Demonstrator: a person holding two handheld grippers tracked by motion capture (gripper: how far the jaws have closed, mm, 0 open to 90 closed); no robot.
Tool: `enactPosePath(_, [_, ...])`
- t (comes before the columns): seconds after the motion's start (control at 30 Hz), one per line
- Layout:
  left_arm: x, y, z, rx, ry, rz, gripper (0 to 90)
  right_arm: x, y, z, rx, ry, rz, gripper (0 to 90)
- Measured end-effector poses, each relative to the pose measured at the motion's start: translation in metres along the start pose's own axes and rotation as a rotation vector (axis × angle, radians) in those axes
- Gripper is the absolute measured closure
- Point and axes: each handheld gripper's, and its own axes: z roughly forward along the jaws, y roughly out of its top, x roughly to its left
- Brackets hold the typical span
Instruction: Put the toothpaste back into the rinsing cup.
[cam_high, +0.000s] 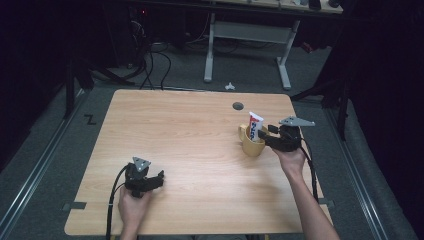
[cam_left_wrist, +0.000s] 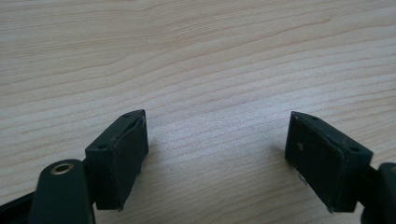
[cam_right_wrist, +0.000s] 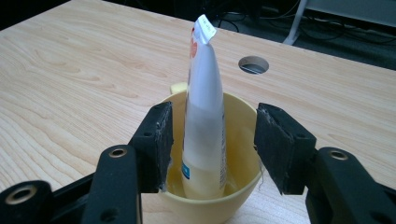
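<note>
A yellow cup (cam_high: 252, 146) stands at the right of the wooden table (cam_high: 190, 130), its handle on the far side. In it a white toothpaste tube (cam_high: 255, 125) stands upright, crimped end up. My right gripper (cam_high: 264, 134) reaches the cup from the right. In the right gripper view the tube (cam_right_wrist: 204, 93) rises between the black pads of the right gripper (cam_right_wrist: 212, 135), above the cup's rim (cam_right_wrist: 243, 112), with a gap on each side. My left gripper (cam_high: 159, 177) rests near the table's front left, and its jaws (cam_left_wrist: 217, 140) stand wide over bare wood.
A round cable hole (cam_high: 238, 106) sits in the table just behind the cup. Beyond the table's far edge are a white desk frame (cam_high: 247, 30) and cables on the grey floor (cam_high: 150, 60). The table's right edge is close to the right hand.
</note>
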Motion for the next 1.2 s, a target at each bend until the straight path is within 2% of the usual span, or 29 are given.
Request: enactPosePath(1.2, [0.000,0.000,0.000,0.001,0.001,0.000,21.6,-0.006,-0.019,-0.034,-0.060,0.022,0.065,49.8])
